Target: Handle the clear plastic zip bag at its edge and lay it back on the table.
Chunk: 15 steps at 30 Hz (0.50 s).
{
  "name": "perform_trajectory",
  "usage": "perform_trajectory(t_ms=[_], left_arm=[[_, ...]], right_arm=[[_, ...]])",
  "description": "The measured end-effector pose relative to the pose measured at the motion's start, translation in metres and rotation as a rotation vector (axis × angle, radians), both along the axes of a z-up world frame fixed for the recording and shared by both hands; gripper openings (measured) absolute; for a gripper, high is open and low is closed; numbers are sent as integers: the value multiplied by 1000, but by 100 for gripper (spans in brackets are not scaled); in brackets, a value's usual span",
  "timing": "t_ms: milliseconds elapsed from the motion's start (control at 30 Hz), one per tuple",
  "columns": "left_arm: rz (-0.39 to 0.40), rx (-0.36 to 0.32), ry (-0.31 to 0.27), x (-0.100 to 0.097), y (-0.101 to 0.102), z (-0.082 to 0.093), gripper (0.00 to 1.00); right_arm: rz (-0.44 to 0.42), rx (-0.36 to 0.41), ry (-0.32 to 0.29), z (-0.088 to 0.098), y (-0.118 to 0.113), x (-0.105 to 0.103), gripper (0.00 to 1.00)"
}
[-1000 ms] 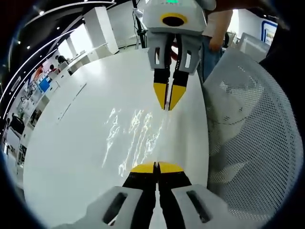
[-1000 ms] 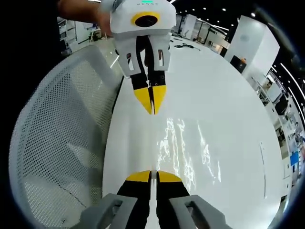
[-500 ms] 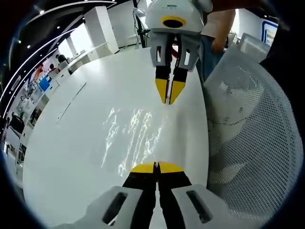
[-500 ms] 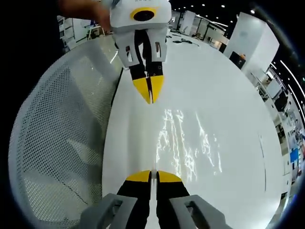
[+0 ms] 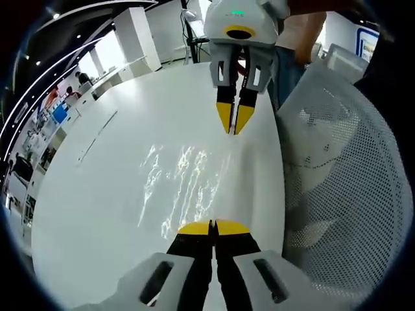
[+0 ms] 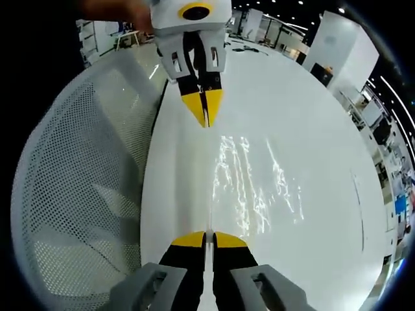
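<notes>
White table [image 5: 97, 194] [image 6: 311, 168]: a broad glossy top with a curved edge, carrying the task's thing along its near side.

White mesh chair back [image 5: 343, 175] [image 6: 78, 188]: stands just beside that near edge of the table, its perforated shell curving away from it.

Clear plastic zip bag [image 5: 185, 184] [image 6: 249, 188]: almost invisible against the white top; it reads as a patch of bright, wrinkled streaks of reflected light with no colour of its own. It lies close along the near edge of the table, stretched between the two grippers, one long edge running as a thin straight line from one pair of yellow tips to the other. Whether it rests flat on the top or hangs slightly above it cannot be told.

Left gripper [image 5: 213, 228] [image 6: 204, 116]: yellow-tipped black jaws closed together on one end of the bag's edge.

Right gripper [image 6: 209, 237] [image 5: 235, 126]: jaws likewise pressed together, pinching the opposite end of the same edge, facing the left gripper along the table's edge.

Person's hand [image 6: 120, 10]: at the back of the left gripper's white body, largely hidden.
</notes>
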<state>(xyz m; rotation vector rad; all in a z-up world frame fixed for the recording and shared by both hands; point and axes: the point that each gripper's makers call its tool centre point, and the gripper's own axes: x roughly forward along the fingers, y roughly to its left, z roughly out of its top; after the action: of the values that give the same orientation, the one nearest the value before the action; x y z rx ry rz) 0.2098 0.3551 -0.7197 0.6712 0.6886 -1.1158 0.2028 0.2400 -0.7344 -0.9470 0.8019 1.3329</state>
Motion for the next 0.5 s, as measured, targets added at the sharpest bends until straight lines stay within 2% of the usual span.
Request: perform_trajectory(t_ms=[100,300,433,500], left_arm=[[2,-6,7,0,0,0,0],[-4,3,4,-1,0,0,0],[-11,2,-13,2,2,0,0],[-45,13,-49,3,2,2,0]], right_arm=[[-22,-1,18,0,-1,-2,0],[-27,-20,12,0,-1,-1,0],[-40,-4,2,3,0,4,0],[-43,-7,-1,3,0,5,0]])
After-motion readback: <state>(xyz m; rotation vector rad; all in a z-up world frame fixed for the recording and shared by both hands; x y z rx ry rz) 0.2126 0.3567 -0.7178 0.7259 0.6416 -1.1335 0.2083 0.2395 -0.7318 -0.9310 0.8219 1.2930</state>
